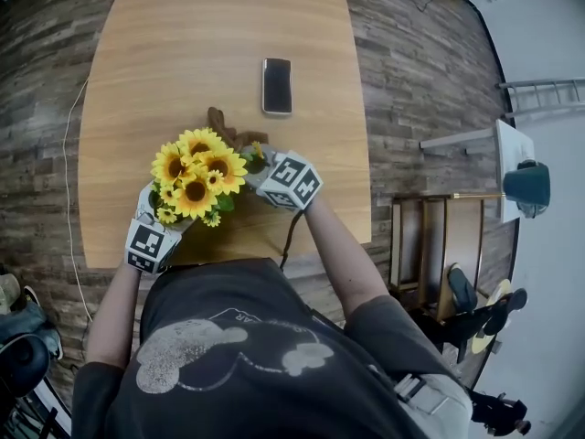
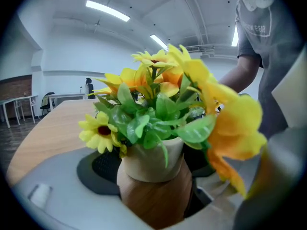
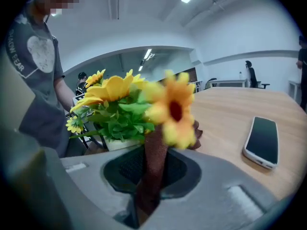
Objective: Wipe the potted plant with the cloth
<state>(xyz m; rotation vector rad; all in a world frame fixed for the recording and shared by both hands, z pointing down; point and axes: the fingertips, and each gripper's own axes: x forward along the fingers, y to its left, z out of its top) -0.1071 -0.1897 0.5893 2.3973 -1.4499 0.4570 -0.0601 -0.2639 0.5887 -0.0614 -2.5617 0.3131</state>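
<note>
From the head view, the potted plant [image 1: 196, 179] stands on the wooden table [image 1: 210, 26] on the person's side of the phone [image 1: 277, 86] and a little to its left. A brown cloth [image 1: 225, 124] shows between the phone and the flowers.

In the left gripper view, the left gripper [image 2: 154, 193] has its jaws fairly wide around the pot's wood-toned lower body, just under the pale rim. The pads seem to press on both sides, though the right-hand contact is half hidden by a petal. The phone is out of sight here.

In the right gripper view, the right gripper [image 3: 147, 181] has its jaws narrow and pinched on a strip of the cloth. The strip rises in front of a flower, with the phone well off to the right.

We judge the plant light but top-heavy. The pot is stiff and rather smooth, so the low, broad grip on its body suits it. The petals and leaves look soft and springy, so they would bend or shed under a hard rub, and stems make a poor handhold. The cloth is limp and needs a free tail beyond the pinch.
</note>
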